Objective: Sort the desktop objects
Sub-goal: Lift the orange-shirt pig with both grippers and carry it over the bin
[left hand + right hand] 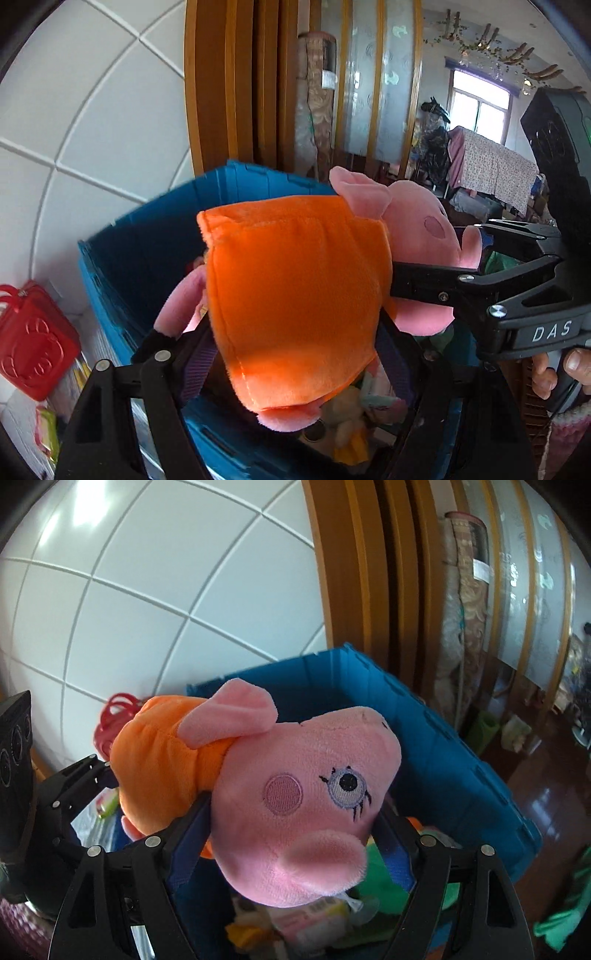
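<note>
A pink plush pig in an orange dress hangs above an open blue crate (pixel 147 236) (pixel 424 716). In the left wrist view my left gripper (pixel 299 354) is shut on the orange dress (pixel 295 288), its purple pads pressing both sides. My right gripper (pixel 439 254) comes in from the right and clamps the pig's head (pixel 417 221). In the right wrist view the right gripper (pixel 295 823) is shut on the pink head (pixel 314 775), which lies on its side with one eye showing. The left gripper (pixel 99 771) holds the orange body (pixel 162 753) at the left.
The crate holds several soft toys and packets (pixel 325 912). A red plastic basket (pixel 33 343) stands left of it against the white tiled wall (pixel 147 590). A wooden door frame (pixel 229 85) rises behind. A person's hand (pixel 576 365) grips the right gripper's handle. Dark wooden floor (pixel 546 797) lies at the right.
</note>
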### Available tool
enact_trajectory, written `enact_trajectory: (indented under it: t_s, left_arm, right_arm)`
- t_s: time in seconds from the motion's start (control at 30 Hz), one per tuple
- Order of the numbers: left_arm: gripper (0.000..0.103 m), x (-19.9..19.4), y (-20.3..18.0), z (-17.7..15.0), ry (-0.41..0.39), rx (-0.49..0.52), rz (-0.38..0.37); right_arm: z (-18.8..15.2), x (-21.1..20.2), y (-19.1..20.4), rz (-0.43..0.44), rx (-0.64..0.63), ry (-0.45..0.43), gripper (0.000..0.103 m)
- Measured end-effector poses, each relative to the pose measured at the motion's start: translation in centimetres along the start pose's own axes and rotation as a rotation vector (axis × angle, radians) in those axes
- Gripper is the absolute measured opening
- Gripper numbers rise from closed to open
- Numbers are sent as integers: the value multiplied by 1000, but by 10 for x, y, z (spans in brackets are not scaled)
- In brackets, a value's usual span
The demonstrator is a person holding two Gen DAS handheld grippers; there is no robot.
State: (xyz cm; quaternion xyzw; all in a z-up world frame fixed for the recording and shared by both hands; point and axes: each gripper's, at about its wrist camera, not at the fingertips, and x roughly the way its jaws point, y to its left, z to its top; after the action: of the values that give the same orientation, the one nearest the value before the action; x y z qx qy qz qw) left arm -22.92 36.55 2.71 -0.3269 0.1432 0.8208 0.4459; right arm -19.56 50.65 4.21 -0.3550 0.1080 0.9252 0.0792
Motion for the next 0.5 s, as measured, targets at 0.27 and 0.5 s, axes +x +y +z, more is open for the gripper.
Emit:
enact_trajectory:
  t_s: [0.27,0.5]
  left_arm:
    - [79,33,-21,-18,108,21,47]
    - [80,19,-25,-27,66,40,84]
  right_arm:
    - [-42,34,-46,-12,-2,111,85]
    - [-51,42,-26,-66,-87,112,87]
